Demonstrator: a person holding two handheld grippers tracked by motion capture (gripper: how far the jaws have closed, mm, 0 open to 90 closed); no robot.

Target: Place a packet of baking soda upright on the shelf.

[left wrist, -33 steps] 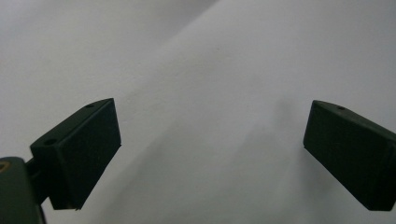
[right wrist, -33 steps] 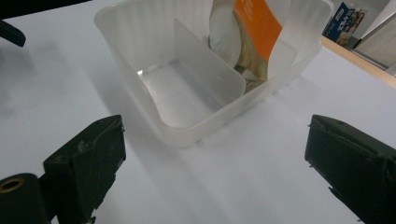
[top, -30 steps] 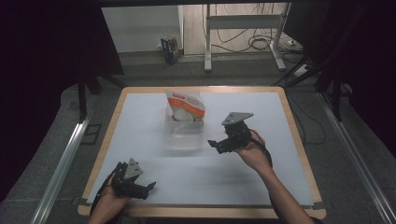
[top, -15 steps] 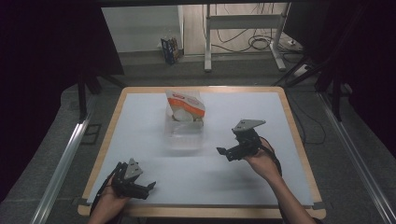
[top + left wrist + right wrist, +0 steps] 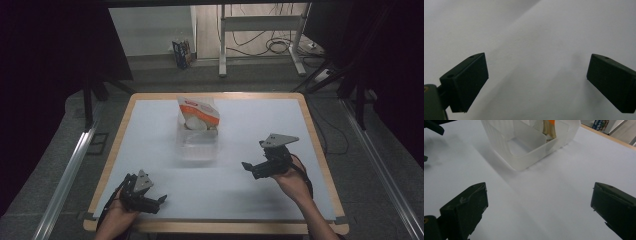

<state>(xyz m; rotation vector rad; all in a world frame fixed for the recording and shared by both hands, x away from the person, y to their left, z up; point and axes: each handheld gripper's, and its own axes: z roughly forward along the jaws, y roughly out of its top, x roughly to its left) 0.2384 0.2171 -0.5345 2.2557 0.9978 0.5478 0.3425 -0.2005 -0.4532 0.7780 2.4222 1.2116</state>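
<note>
A clear plastic container (image 5: 197, 145) (image 5: 524, 155) stands mid-table. An orange-and-white bag (image 5: 198, 111) (image 5: 548, 128) leans in its far end, while the near compartment looks empty. My right gripper (image 5: 250, 170) (image 5: 540, 186) is held to the right of the container, pointing at it from a short way off, open with nothing between its jaws. My left gripper (image 5: 159, 202) (image 5: 537, 58) rests near the front left corner of the table, open over bare white surface.
The white tabletop (image 5: 260, 125) has a wooden rim (image 5: 320, 150). Beyond the far edge are a metal stand's legs (image 5: 260, 40), cables on the floor and a small box (image 5: 183, 52). A metal rail (image 5: 70, 170) runs along the left side.
My right gripper has drawn back from beside the container toward the front right of the table. The left gripper has stayed put.
</note>
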